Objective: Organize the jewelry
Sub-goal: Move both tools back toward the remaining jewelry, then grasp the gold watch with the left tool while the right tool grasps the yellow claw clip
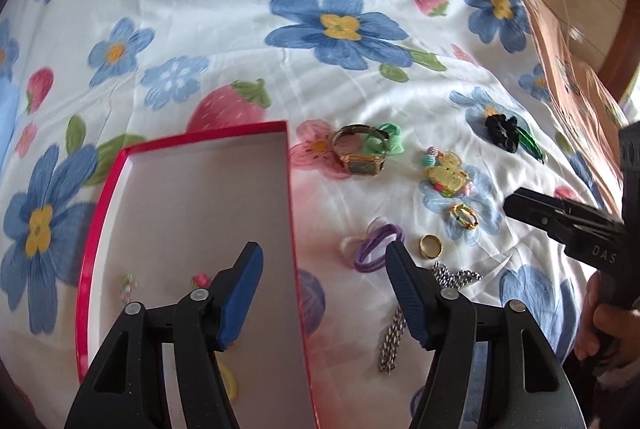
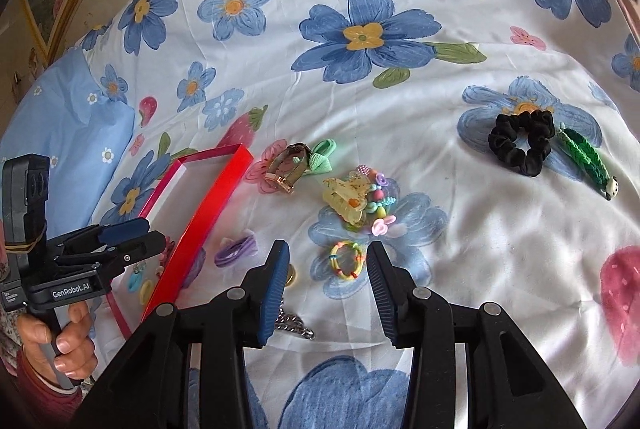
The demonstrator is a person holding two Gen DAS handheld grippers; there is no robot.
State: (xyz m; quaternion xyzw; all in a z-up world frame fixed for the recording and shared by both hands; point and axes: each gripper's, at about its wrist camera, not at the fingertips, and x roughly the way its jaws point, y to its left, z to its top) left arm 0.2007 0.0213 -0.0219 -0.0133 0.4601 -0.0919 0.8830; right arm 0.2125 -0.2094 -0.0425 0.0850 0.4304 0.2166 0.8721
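A red shallow box (image 1: 100, 229) lies on the flowered bedsheet and holds a few small pieces and a yellow hair tie (image 1: 230, 385). My left gripper (image 1: 324, 253) hangs open over the box's right wall, empty. Right of the box lie a gold watch (image 1: 358, 153), purple hair ties (image 1: 378, 247), a gold ring (image 1: 430, 247) and a silver chain (image 1: 394, 341). My right gripper (image 2: 329, 253) is open just above a small multicoloured hair tie (image 2: 347, 261), which shows between its tips untouched. A yellow claw clip (image 2: 346, 199) lies beyond it.
A black scrunchie (image 2: 520, 141) and a green braided clip (image 2: 584, 161) lie far right. A green bow tie (image 2: 322, 155) rests against the watch. A blue pillow (image 2: 68, 125) is at the left, and a hand (image 2: 60, 345) grips the left tool's handle.
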